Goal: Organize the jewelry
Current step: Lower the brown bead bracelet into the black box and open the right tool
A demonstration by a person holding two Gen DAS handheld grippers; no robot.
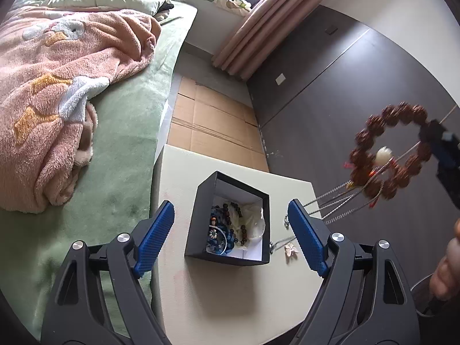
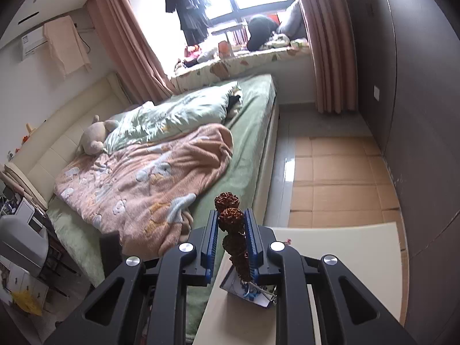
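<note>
Left gripper (image 1: 231, 227), black frame with blue ribbed pads: jaws spread wide, holding nothing, hovering over the cream counter (image 1: 224, 293).

Black square open-topped box with white lining (image 1: 230, 218): stands on the counter, between the left jaws as that camera sees it. Holds a jumble of dark bead bracelets, blue pieces and a pale translucent item.

Small pale pink butterfly-shaped pendant on a thin silver chain (image 1: 291, 250): lies on the counter just beside the box's right wall; the chain runs up toward the box corner.

Right gripper (image 2: 231, 221), same make: jaws pinching a bracelet of large knobbly reddish-brown seed beads (image 1: 391, 155), raised in the air to the right of the box and above counter level. The loop carries one white bead and small red tassels.

Flattened cardboard sheets (image 1: 212, 120): on the floor beyond the box.

Bed with green sheet (image 1: 126, 132): left of the box, bearing a peach fleece blanket (image 1: 57, 86).
</note>
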